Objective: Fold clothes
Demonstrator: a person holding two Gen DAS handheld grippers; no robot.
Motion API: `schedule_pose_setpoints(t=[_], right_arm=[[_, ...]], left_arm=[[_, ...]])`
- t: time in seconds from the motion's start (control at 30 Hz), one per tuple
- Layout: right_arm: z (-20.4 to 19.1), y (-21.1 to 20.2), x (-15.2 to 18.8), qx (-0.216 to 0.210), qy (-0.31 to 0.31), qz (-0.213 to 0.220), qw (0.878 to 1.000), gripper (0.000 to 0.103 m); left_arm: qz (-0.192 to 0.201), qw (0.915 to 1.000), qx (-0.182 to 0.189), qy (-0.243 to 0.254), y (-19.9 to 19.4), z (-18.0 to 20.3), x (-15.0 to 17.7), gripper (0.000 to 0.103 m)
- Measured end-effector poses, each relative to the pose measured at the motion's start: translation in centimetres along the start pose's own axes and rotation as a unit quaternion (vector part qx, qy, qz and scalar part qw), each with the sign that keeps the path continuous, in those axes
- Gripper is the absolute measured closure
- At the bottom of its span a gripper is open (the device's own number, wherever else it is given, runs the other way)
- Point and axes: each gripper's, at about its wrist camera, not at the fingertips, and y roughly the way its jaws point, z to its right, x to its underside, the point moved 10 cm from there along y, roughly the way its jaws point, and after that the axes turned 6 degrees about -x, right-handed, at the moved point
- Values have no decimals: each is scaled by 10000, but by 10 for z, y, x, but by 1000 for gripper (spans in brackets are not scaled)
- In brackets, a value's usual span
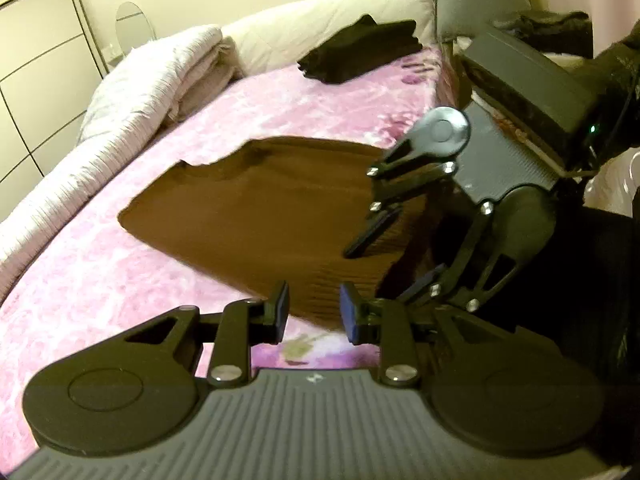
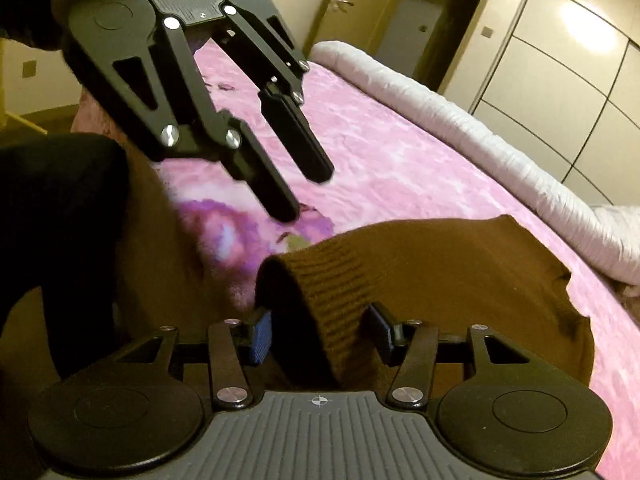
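Note:
A brown knit sweater (image 1: 260,208) lies partly folded on the pink bedspread (image 1: 100,280). My left gripper (image 1: 314,312) is open just above the sweater's near ribbed edge, holding nothing. My right gripper (image 1: 394,256) shows at the sweater's right side, open. In the right wrist view my right gripper (image 2: 316,332) is open with the sweater's ribbed hem (image 2: 320,280) bulging between its fingers, not clamped. The left gripper (image 2: 304,196) hovers open above the bedspread (image 2: 400,152) beyond the hem.
A folded black garment (image 1: 360,52) lies at the far end of the bed. A folded white quilt (image 1: 160,84) runs along the bed's left side, also in the right wrist view (image 2: 480,132). Wardrobe doors (image 2: 560,60) stand behind. A dark-clothed leg (image 2: 60,220) is at left.

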Motion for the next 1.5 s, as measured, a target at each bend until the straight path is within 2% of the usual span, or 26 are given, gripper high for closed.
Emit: schedule_pose_setpoints(t=[0.1, 0.2, 0.27, 0.3, 0.37, 0.43, 0.5, 0.6, 0.7, 0.73, 0.77, 0.8, 0.83, 0.87, 0.9, 0.97, 1.07, 1.1, 1.13, 1.17, 1.27, 1.37, 1.5], right_arm=[[2, -13, 9, 80, 17, -93, 9999, 49], [3, -30, 24, 246, -12, -265, 9993, 47], [4, -43, 34, 357, -32, -379, 9986, 41], [4, -49, 39, 412, -42, -436, 9982, 33], [7, -57, 53, 559, -94, -607, 9965, 27], [7, -55, 65, 705, -388, -822, 9934, 26], [6, -51, 76, 855, -725, -1050, 9881, 26], [5, -42, 90, 1055, -1419, -1385, 9745, 26], [7, -32, 103, 1233, -2227, -1718, 9517, 27], [9, -32, 105, 1250, -2329, -1754, 9484, 29], [11, -34, 105, 1247, -2341, -1736, 9484, 46], [14, -35, 105, 1244, -2353, -1718, 9485, 58], [17, -38, 102, 1232, -2250, -1652, 9523, 75], [21, -42, 97, 1215, -2078, -1554, 9581, 82], [24, -46, 93, 1197, -1905, -1457, 9634, 87], [29, -56, 83, 1214, -1706, -1288, 9693, 88], [34, -66, 69, 1251, -1535, -1155, 9734, 90], [35, -69, 66, 1271, -1547, -1144, 9731, 90], [35, -71, 64, 1292, -1558, -1133, 9727, 90], [35, -73, 62, 1302, -1570, -1134, 9724, 91], [35, -76, 59, 1307, -1545, -1147, 9726, 91], [33, -85, 55, 1281, -1469, -1112, 9745, 91], [15, -109, 35, 1134, -1389, -923, 9795, 92]], left_arm=[[-50, 9993, -171, 339, 3, -3, 4, 78], [-166, 9941, -368, 1010, 11, 2, 12, 60], [-187, 9859, -442, 1600, 17, 13, 19, 44], [-164, 9802, -455, 1922, 21, 20, 23, 42], [-128, 9682, -484, 2453, 30, 31, 28, 41], [-101, 9590, -482, 2792, 40, 38, 32, 41], [-66, 9564, -467, 2882, 48, 39, 31, 41], [-14, 9597, -377, 2785, 54, 36, 28, 41], [76, 9508, -381, 3075, 54, 37, 31, 37], [113, 9471, -387, 3183, 54, 37, 32, 36], [167, 9423, -403, 3318, 54, 39, 32, 34], [221, 9373, -420, 3453, 54, 40, 33, 33], [265, 9329, -429, 3566, 54, 41, 33, 31], [289, 9303, -423, 3633, 55, 43, 32, 31], [310, 9276, -415, 3701, 57, 44, 31, 31], [360, 9198, -400, 3887, 60, 48, 30, 30], [514, 8977, -439, 4354, 65, 57, 28, 31], [490, 8952, -428, 4409, 68, 59, 26, 34], [382, 9013, -379, 4298, 72, 58, 24, 54], [274, 9072, -329, 4186, 75, 56, 21, 81], [120, 9233, -297, 3827, 74, 50, 14, 87], [185, 9368, -323, 3478, 54, 44, 6, 89], [277, 9620, 27, 2718, 10, 39, -7, 89]])
